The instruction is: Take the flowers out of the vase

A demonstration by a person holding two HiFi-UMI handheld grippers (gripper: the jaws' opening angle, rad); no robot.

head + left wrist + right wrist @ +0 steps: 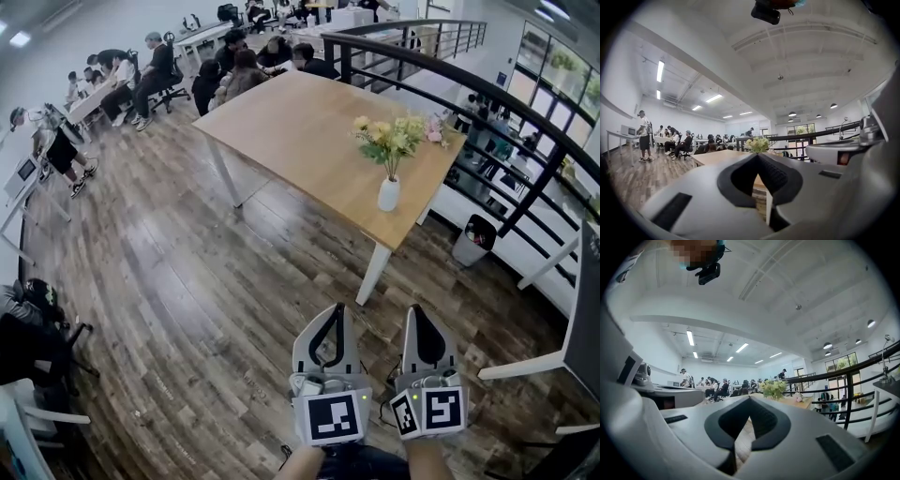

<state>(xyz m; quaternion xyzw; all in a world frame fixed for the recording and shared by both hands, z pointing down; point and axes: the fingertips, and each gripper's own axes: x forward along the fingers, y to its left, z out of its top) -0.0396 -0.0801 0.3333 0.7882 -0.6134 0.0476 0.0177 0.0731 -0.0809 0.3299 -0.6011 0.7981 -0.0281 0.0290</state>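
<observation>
Tho empty, L gripper (337, 310) + R (415, 311) shut.

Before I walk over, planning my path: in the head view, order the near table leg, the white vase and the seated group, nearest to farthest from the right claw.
1. near table leg, just ahead of the right claw.
2. white vase, on the table, right side.
3. seated group, beyond the table's far end.

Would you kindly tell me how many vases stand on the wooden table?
1. A white vase holding the flowers stands near the wooden table's right-hand edge in the head view. No other shows, though the far end is small.
</observation>
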